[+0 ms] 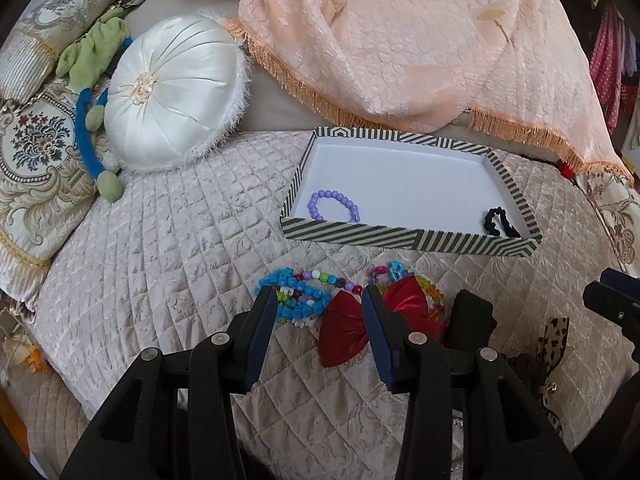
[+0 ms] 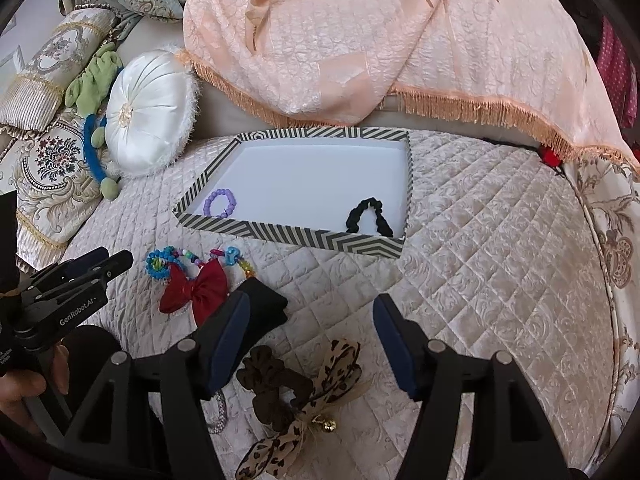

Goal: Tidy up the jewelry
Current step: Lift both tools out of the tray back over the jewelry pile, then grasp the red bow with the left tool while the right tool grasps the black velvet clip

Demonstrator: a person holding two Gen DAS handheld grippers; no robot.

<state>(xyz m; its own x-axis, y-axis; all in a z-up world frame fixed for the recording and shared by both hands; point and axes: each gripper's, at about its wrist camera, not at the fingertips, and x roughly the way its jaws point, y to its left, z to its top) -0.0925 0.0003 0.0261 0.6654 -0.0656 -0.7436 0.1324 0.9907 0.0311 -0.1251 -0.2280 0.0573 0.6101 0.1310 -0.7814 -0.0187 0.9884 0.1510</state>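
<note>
Striped box sits open on the quilted bedspread; purple bead bracelet in its near-left corner, black scrunchie in its near-right corner, the two well apart.
Left gripper jaws spread wide, nothing between them; hovers over the pile just in front of the box: blue bead bracelet, red bow, multicolour beads all touching or overlapping.
Right gripper also wide, holding nothing; leopard-print bow and brown scrunchie lie below and between its fingers on the quilt; black pouch just beside the left finger.
White round cushion and peach fringed cloth behind the box.
</note>
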